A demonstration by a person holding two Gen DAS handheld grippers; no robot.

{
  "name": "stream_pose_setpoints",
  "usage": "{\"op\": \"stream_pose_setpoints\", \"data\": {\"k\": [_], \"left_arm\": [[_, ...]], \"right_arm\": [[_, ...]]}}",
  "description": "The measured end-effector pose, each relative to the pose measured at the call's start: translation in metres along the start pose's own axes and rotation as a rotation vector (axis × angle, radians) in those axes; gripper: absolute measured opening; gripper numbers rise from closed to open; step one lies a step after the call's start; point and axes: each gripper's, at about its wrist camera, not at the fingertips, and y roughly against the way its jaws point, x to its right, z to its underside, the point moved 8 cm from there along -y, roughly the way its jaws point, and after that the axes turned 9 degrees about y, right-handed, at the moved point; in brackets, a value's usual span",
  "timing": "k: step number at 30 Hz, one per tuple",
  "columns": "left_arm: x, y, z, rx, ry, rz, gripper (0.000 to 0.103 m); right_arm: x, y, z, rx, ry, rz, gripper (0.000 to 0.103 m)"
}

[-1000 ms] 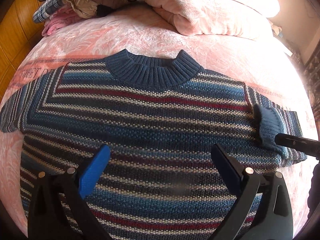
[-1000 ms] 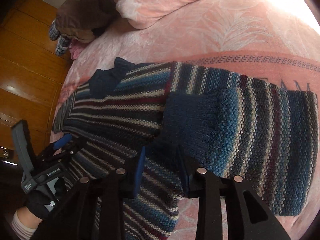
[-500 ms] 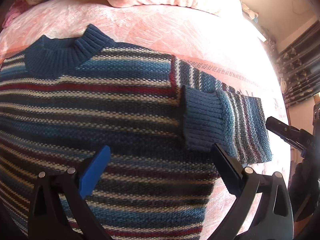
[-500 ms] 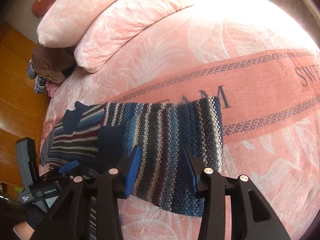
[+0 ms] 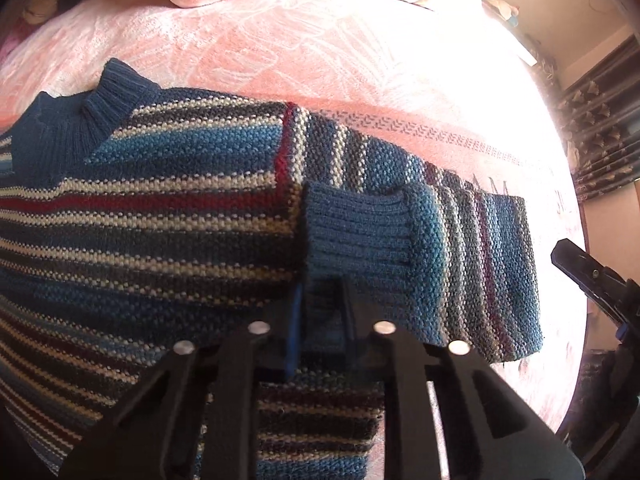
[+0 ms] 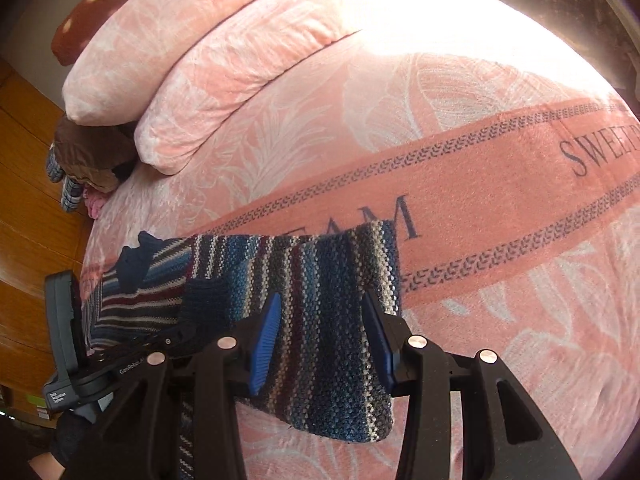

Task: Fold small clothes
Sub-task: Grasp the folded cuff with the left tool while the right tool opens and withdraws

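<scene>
A blue, white and red striped knit sweater point(image 5: 160, 220) lies flat on the pink bed blanket point(image 5: 320, 60), collar to the left. Its right sleeve is folded back over itself, so the ribbed blue cuff point(image 5: 356, 236) rests by the body seam. My left gripper point(image 5: 320, 320) is shut on the lower edge of that cuff, with knit pinched between the narrow jaws. My right gripper point(image 6: 322, 344) hovers open over the folded sleeve point(image 6: 320, 280) with nothing in it. In the left wrist view its dark tip point(image 5: 588, 276) shows at the right edge.
Pink pillows point(image 6: 224, 52) are stacked at the head of the bed. A heap of brown and checked clothes point(image 6: 88, 160) lies in the far corner by a wooden wall point(image 6: 24, 220). Curtains point(image 5: 600, 120) hang beyond the bed's right side.
My left gripper moved right from the sweater's body to the folded sleeve and shut on the cuff. My right gripper let the cuff go, opened and drew back toward the sleeve's fold.
</scene>
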Motion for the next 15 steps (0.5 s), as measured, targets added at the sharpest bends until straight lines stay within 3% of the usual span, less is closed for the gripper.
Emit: {"op": "stream_pose_setpoints", "data": {"k": [3,8,15], "left_arm": [[0.000,0.023,-0.005,0.037,0.018,0.054,0.005],[-0.027,0.072,-0.027,0.141,0.006,0.052,0.005],[-0.136,0.131,-0.059,0.214,0.087,-0.041,0.005]], "right_arm": [[0.003,-0.004,0.005,-0.016,-0.001,0.016,0.043],[-0.003,-0.014,0.012,-0.045,-0.007,-0.003,0.043],[-0.044,-0.040,0.031,-0.126,0.006,-0.108,0.045]]}}
